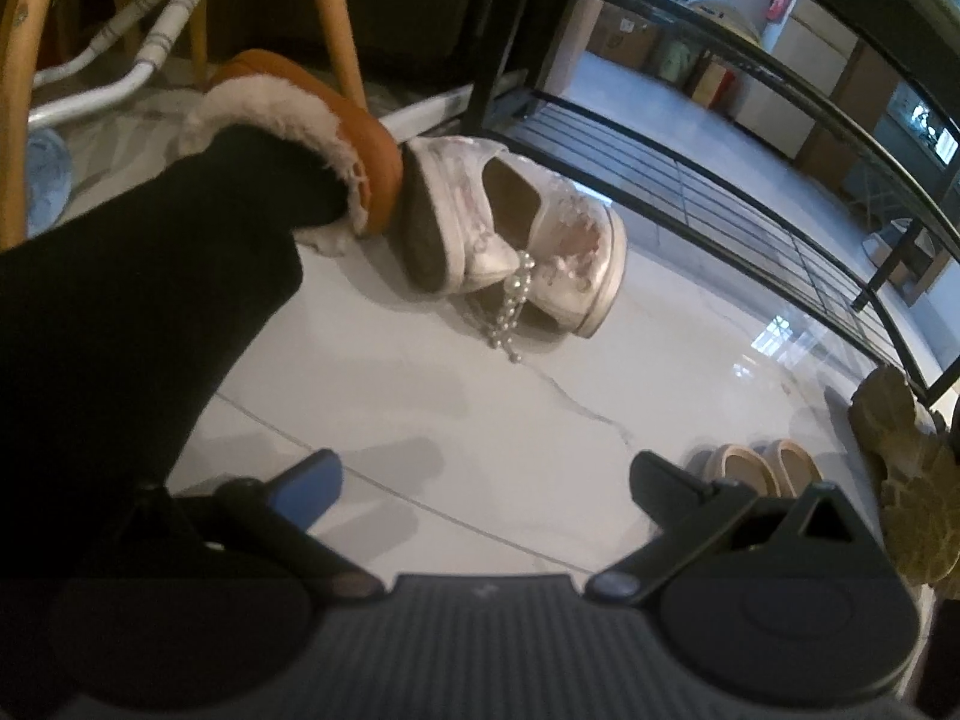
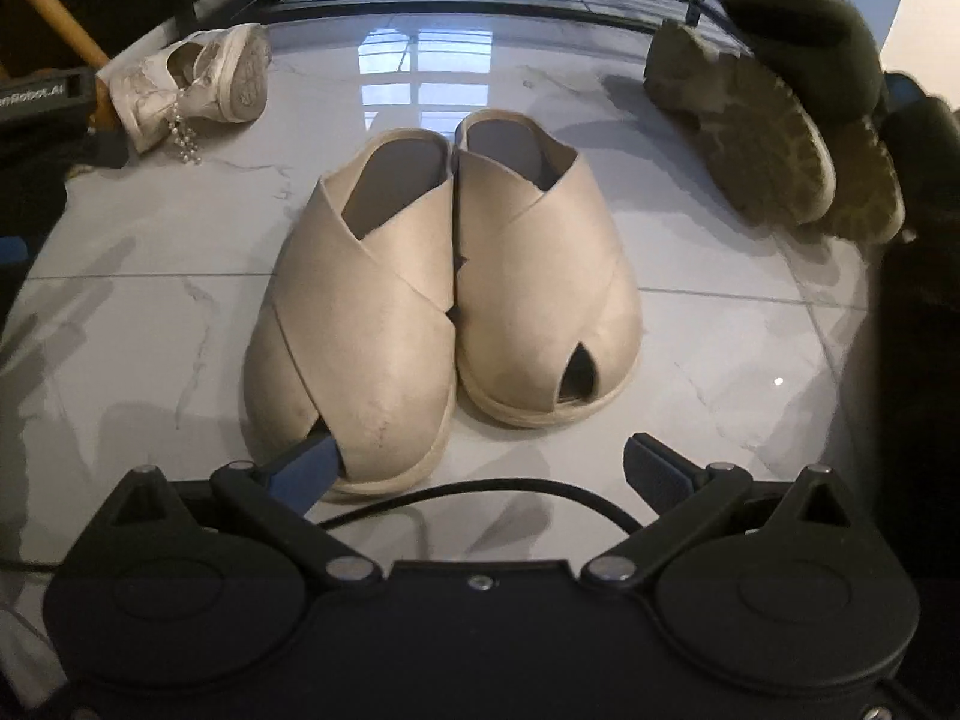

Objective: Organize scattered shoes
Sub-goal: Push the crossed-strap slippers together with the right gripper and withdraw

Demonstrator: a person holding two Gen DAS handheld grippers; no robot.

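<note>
Writing: partial "nRobot.AI" on black device (image 2: 36, 97) at left edge.
Right gripper (image 2: 480, 468): spread; left finger tucked into toe opening of left beige mule (image 2: 360, 324).
Beige mules: side by side on marble floor (image 2: 750, 360).
Left gripper (image 1: 486, 480): spread, holding nothing.
White pearl shoes (image 1: 540, 234): tumbled beside black rack (image 1: 690, 192).
Open room: bare floor between pairs.

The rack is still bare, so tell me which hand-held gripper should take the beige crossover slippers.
Right. The right hand-held gripper is open at the toes of the beige crossover slippers, one finger in a toe opening. The left hand-held gripper faces bare floor.
</note>
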